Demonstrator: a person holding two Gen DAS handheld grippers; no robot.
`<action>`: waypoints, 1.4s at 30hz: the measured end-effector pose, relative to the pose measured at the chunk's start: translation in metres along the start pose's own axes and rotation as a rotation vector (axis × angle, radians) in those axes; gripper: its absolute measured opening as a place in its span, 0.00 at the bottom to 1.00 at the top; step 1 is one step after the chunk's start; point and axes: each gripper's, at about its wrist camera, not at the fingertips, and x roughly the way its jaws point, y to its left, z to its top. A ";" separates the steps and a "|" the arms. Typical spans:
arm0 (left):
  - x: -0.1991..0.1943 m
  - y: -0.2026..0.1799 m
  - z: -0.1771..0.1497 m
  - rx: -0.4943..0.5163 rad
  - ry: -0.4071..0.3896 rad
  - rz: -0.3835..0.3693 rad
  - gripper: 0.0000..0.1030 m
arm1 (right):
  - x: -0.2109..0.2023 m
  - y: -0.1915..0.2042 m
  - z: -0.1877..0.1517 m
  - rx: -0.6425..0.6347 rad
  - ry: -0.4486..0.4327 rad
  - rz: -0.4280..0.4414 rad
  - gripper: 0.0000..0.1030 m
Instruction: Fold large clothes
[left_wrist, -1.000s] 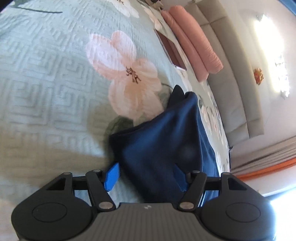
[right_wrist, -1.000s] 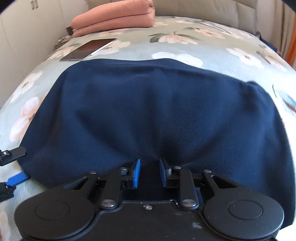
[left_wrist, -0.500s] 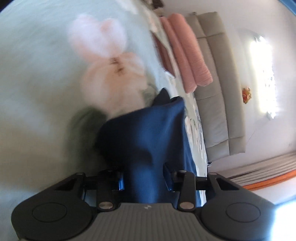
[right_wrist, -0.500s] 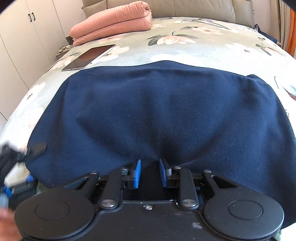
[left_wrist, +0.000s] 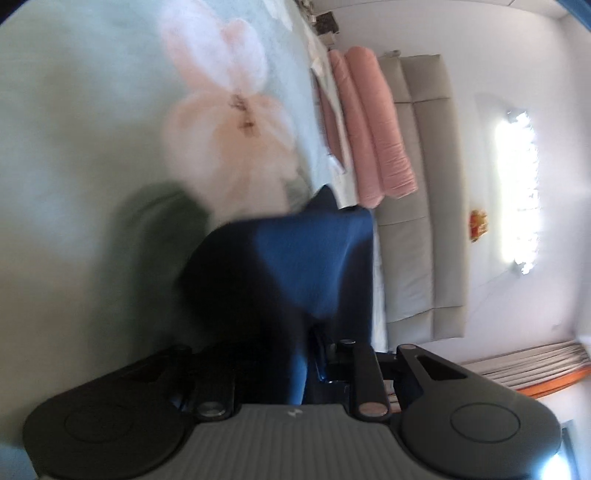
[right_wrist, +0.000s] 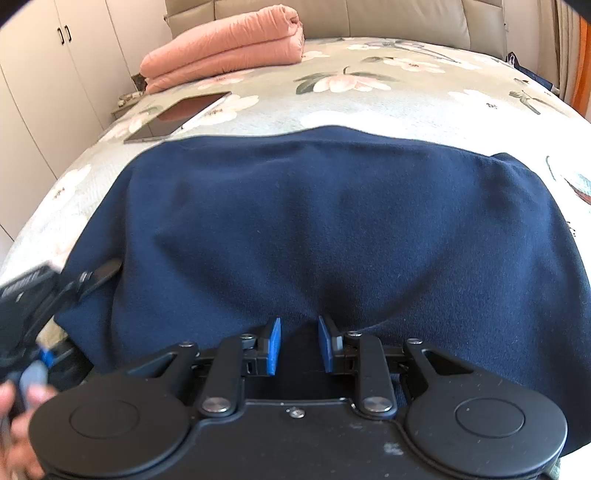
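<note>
A large navy blue garment (right_wrist: 332, 221) lies spread on a floral green bedspread (right_wrist: 406, 107). My right gripper (right_wrist: 298, 345) is shut on the garment's near edge, a fold of cloth pinched between its blue pads. My left gripper (left_wrist: 284, 365) is shut on the garment's left corner (left_wrist: 295, 266), which drapes over the fingers and hides the pads. The left gripper also shows at the left edge of the right wrist view (right_wrist: 74, 288), at the garment's left corner.
A folded pink blanket (right_wrist: 225, 48) lies at the head of the bed by a beige headboard (right_wrist: 388, 18). A dark tablet (right_wrist: 177, 116) lies on the bedspread just beyond the garment. White cupboards (right_wrist: 44, 74) stand at the left.
My left gripper closed on the garment's left corner and lifted it off the bedspread. My right gripper rose with the near edge still in it.
</note>
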 end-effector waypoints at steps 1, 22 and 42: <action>0.005 -0.002 0.002 0.002 0.005 -0.008 0.31 | -0.003 -0.001 0.000 0.006 -0.010 0.002 0.28; 0.012 -0.147 -0.061 0.549 0.270 -0.302 0.10 | -0.004 -0.044 -0.017 0.310 -0.005 0.261 0.17; 0.109 -0.176 -0.288 0.966 0.775 -0.229 0.10 | -0.115 -0.278 -0.037 0.511 -0.099 -0.052 0.21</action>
